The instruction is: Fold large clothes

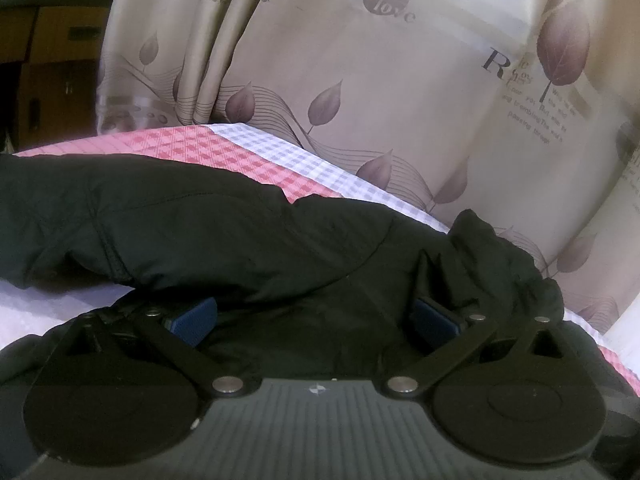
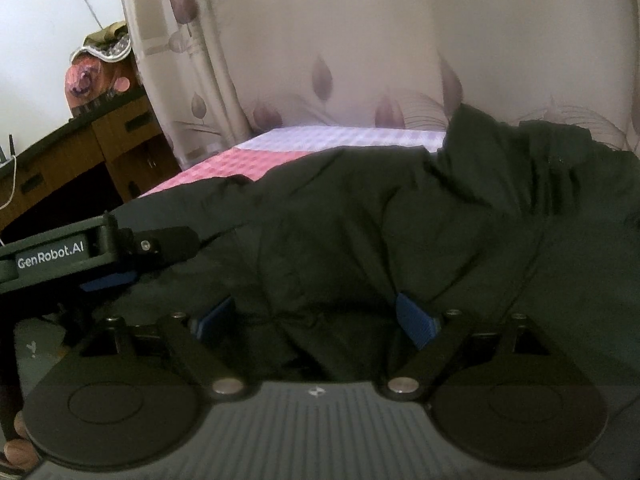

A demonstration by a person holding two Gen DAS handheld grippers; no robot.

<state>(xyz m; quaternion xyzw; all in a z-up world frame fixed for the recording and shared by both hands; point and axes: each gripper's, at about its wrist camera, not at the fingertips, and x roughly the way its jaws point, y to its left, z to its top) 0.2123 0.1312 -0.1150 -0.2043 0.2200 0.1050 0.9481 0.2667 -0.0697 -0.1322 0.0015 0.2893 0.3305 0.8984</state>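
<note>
A large black jacket point(image 1: 224, 232) lies on a bed with a pink and white checked sheet point(image 1: 188, 144). My left gripper point(image 1: 312, 316) has its blue pads wide apart with jacket fabric bunched between them. In the right wrist view the jacket point(image 2: 400, 220) fills the middle, and my right gripper point(image 2: 316, 316) is also spread wide with black fabric lying between its pads. The left gripper's body point(image 2: 100, 252), marked GenRobot.AI, shows at the left of the right wrist view, close beside the right gripper. The fingertips of both grippers are partly buried in the cloth.
A beige curtain with leaf print point(image 1: 400, 80) hangs behind the bed. A wooden desk with drawers point(image 2: 80, 160) stands at the left with items on top. The checked sheet point(image 2: 340, 138) shows beyond the jacket.
</note>
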